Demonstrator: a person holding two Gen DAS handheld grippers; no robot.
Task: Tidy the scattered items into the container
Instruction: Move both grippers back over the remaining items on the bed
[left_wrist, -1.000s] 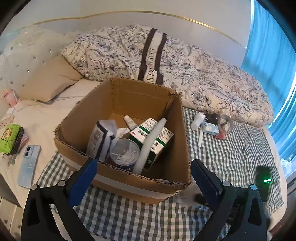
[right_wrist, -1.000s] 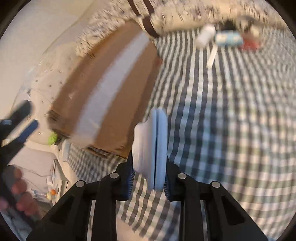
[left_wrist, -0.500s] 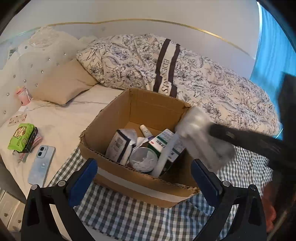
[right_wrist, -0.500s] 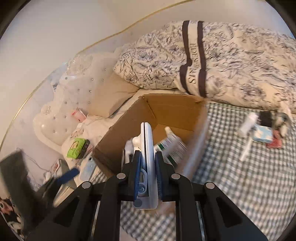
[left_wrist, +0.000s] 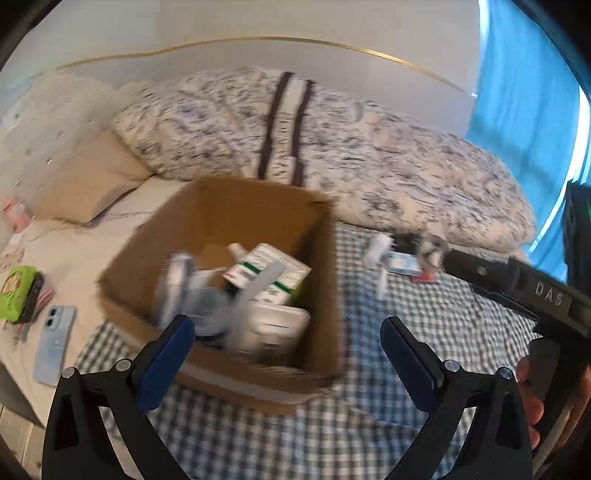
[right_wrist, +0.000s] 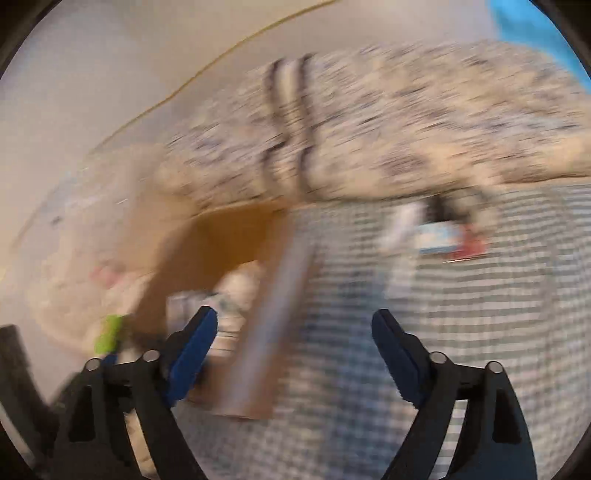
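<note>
– both hand-held grippers? left and right?
– spread wide, holding nothing.
– cardboard box?
– just ahead of the left one, on the bed, full of blurred items.

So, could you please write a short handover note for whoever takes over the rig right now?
Left gripper: open, empty, in front of the cardboard box.
Right gripper: open, empty, to the right of the box.
Done: the box holds several items, including a green-and-white carton and a white flat pack.
Left: a small cluster of items lies on the checked cloth to the right of the box. The frames are blurred, so I cannot identify each one.
</note>
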